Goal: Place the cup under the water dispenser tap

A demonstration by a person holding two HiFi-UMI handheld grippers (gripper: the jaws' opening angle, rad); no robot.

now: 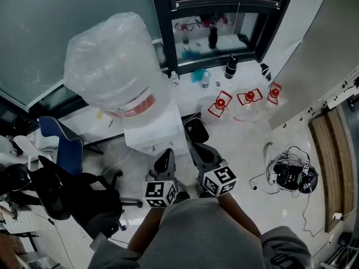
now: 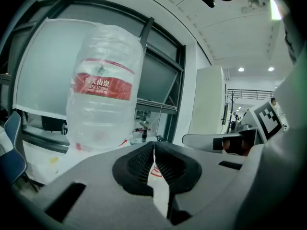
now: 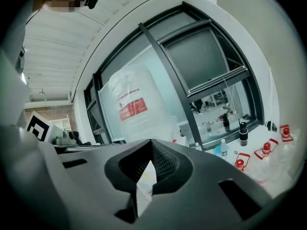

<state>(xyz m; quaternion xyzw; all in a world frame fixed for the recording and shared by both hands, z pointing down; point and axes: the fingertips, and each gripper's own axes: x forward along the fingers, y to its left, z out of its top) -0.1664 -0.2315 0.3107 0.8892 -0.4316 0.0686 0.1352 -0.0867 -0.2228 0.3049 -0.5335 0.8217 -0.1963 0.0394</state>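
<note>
Water dispenser, white body, clear bottle, red label

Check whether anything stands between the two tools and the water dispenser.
Nothing visible does. The left tool and the right tool, both shut and empty, face the water dispenser with open space ahead. A black container stands beside the dispenser, by the right tool. I see no cup.

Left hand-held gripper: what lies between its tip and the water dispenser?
Nothing. In the head view the left hand-held gripper, shut and empty, sits just in front of the white water dispenser, and the short gap between them is bare.
</note>
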